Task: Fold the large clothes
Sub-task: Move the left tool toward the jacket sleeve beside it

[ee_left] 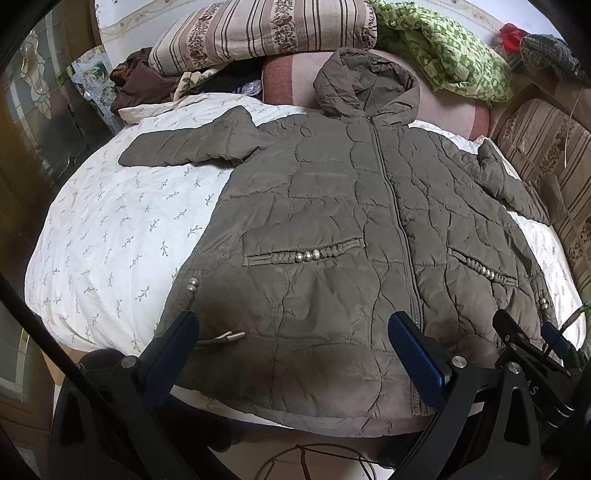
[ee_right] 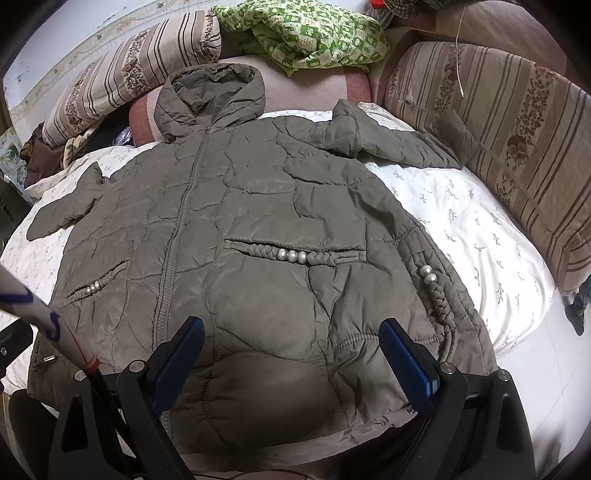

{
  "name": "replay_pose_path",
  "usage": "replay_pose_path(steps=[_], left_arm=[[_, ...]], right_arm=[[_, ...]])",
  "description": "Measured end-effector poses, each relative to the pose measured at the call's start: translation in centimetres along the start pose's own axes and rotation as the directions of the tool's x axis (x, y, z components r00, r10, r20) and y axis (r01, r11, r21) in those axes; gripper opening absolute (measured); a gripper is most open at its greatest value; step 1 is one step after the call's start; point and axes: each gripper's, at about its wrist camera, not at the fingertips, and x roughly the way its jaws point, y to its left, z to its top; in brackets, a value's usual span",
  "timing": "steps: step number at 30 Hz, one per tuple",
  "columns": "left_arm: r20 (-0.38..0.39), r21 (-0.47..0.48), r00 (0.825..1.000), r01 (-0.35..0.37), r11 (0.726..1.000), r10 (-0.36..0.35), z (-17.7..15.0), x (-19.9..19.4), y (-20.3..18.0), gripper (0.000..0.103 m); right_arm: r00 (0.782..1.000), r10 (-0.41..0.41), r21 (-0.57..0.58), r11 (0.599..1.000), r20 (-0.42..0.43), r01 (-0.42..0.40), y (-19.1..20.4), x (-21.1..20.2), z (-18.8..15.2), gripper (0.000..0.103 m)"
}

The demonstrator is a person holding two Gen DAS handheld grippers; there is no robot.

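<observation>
An olive-brown quilted hooded jacket (ee_left: 332, 229) lies flat and front up on a white bed cover, zipped, hood at the far end, both sleeves spread out. It also shows in the right wrist view (ee_right: 258, 221). My left gripper (ee_left: 291, 332) is open and empty, hovering over the jacket's hem on its left half. My right gripper (ee_right: 291, 336) is open and empty over the hem on the right half. The right gripper also shows in the left wrist view (ee_left: 532, 332) at the lower right.
The white leaf-print bed cover (ee_left: 110, 240) lies under the jacket. Striped pillows (ee_left: 258, 29) (ee_right: 498, 147), a green patterned cloth (ee_right: 306, 33) and a pink bolster (ee_left: 443, 103) sit along the far and right sides. Dark clothes (ee_left: 140, 81) are piled at the far left.
</observation>
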Motion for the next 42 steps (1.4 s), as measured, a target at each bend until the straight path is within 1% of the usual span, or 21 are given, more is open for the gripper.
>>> replay_pose_path(steps=[3, 4, 6, 7, 8, 9, 10, 11, 12, 14, 16, 18, 19, 21, 25, 27, 32, 35, 39, 42], left_arm=[[-0.003, 0.001, 1.0, 0.001, 1.0, -0.001, 0.0, 0.1, 0.0, 0.102], [-0.005, 0.001, 1.0, 0.001, 1.0, -0.001, -0.1, 0.1, 0.0, 0.102], [-0.007, 0.002, 1.0, 0.002, 1.0, -0.002, -0.1, 0.2, 0.0, 0.102], [-0.008, 0.002, 1.0, 0.003, 1.0, -0.003, -0.1, 0.2, 0.0, 0.102], [-0.009, 0.003, 1.0, 0.004, 1.0, -0.004, -0.1, 0.3, 0.0, 0.102], [-0.01, 0.005, 1.0, 0.005, 1.0, -0.005, -0.1, 0.3, 0.0, 0.102], [-0.011, 0.006, 1.0, 0.005, 1.0, -0.005, -0.1, 0.4, 0.0, 0.102], [-0.011, 0.007, 1.0, 0.004, 1.0, -0.004, -0.1, 0.4, 0.0, 0.102], [-0.011, 0.009, 1.0, 0.003, 1.0, -0.003, -0.1, 0.5, 0.1, 0.102], [-0.005, 0.01, 1.0, -0.007, 1.0, 0.007, 0.0, 0.5, 0.3, 0.102], [0.01, 0.007, 1.0, -0.028, 1.0, 0.028, 0.2, 0.5, 0.8, 0.102], [0.023, -0.005, 0.998, -0.05, 0.999, 0.05, 0.4, 0.5, 1.4, 0.102], [0.027, -0.013, 0.998, -0.061, 0.998, 0.061, 0.6, 0.5, 1.8, 0.102], [0.029, -0.024, 0.997, -0.073, 0.997, 0.074, 0.8, 0.6, 2.4, 0.102], [0.043, -0.028, 0.993, -0.105, 0.994, 0.107, 1.0, 0.6, 3.3, 0.102], [0.059, -0.015, 0.989, -0.133, 0.991, 0.133, 1.0, 0.7, 3.4, 0.102], [0.097, 0.022, 0.975, -0.203, 0.979, 0.2, 1.1, 1.0, 3.8, 0.102], [0.09, 0.018, 0.974, -0.211, 0.977, 0.209, 1.2, 1.3, 4.6, 0.102], [0.075, -0.01, 0.974, -0.212, 0.977, 0.212, 1.3, 1.8, 5.8, 0.102], [0.082, -0.013, 0.97, -0.229, 0.973, 0.23, 1.3, 1.9, 6.5, 0.102]], right_arm=[[1.0, -0.001, -0.003, 1.0, -0.004, 0.001, 0.0, 0.0, 0.1, 0.098], [1.0, 0.002, -0.003, 1.0, 0.012, -0.002, -0.2, 0.3, -0.1, 0.098], [1.0, 0.002, -0.007, 1.0, 0.011, -0.002, -0.3, 0.6, -0.2, 0.098], [0.999, 0.002, -0.009, 1.0, 0.051, -0.002, -0.1, 0.6, -0.2, 0.098], [0.998, 0.001, -0.012, 1.0, 0.068, 0.0, -0.1, 0.6, -0.2, 0.098], [0.998, 0.0, -0.015, 1.0, 0.067, 0.001, -0.2, 0.7, -0.3, 0.098], [0.989, -0.004, -0.019, 1.0, 0.15, 0.007, 0.0, 0.5, -0.2, 0.098], [0.981, -0.007, -0.024, 1.0, 0.194, 0.012, 0.1, 0.3, -0.1, 0.098], [0.981, -0.009, -0.028, 0.999, 0.195, 0.015, 0.2, 0.2, -0.1, 0.098], [0.986, -0.013, -0.032, 0.999, 0.169, 0.018, 0.5, 0.0, 0.0, 0.098], [0.994, -0.025, -0.042, 0.999, 0.11, 0.03, 0.5, 0.1, 0.0, 0.098], [0.992, -0.043, -0.048, 0.998, 0.117, 0.049, 0.5, -0.1, 0.1, 0.098], [0.993, -0.057, -0.056, 0.996, 0.105, 0.063, 0.4, 0.0, 0.1, 0.098], [0.992, -0.062, -0.056, 0.996, 0.107, 0.069, 0.4, -0.2, 0.2, 0.098], [0.994, -0.002, -0.006, 1.0, 0.109, 0.002, 0.3, -0.1, 0.5, 0.098], [0.994, 0.009, -0.005, 1.0, 0.109, -0.008, 0.3, -0.2, 0.6, 0.098], [0.995, -0.009, -0.048, 0.999, 0.096, 0.014, 0.9, -0.2, 0.8, 0.098], [0.996, -0.032, -0.078, 0.996, 0.088, 0.039, 1.1, -0.1, 1.0, 0.098], [0.996, -0.028, -0.086, 0.996, 0.085, 0.035, 1.5, -0.1, 1.3, 0.098], [0.996, -0.048, -0.111, 0.992, 0.076, 0.056, 1.7, -0.1, 1.6, 0.098]])
